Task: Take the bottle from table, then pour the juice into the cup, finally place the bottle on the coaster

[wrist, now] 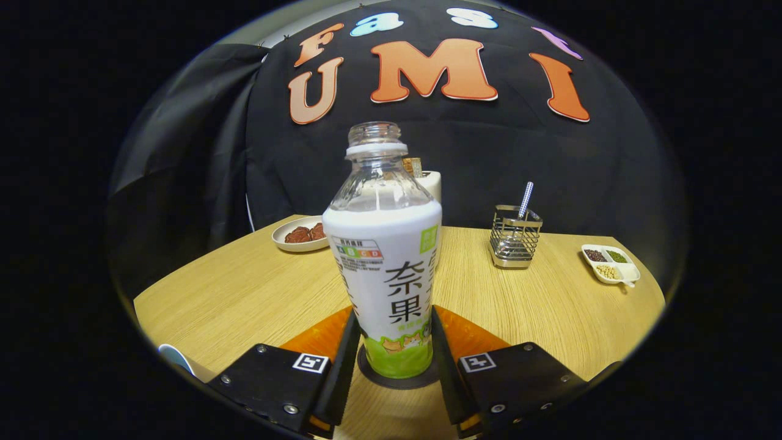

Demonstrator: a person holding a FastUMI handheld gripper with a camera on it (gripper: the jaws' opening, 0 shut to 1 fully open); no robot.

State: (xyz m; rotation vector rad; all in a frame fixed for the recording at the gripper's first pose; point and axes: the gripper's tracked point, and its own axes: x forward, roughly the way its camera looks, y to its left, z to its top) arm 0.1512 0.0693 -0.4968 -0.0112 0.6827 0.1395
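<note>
A clear, uncapped bottle with a white and green label stands upright on a dark round coaster. My gripper has one finger on each side of the bottle's lower part, and both fingers press against the label. The bottle's clear upper part looks empty. The rim of a cup shows low beside the left finger, near the table's front edge.
On the wooden table, beyond the bottle, sit a plate of brown food, a white container, a wire holder with a straw and a divided white dish of beans. An orange mat lies under the coaster.
</note>
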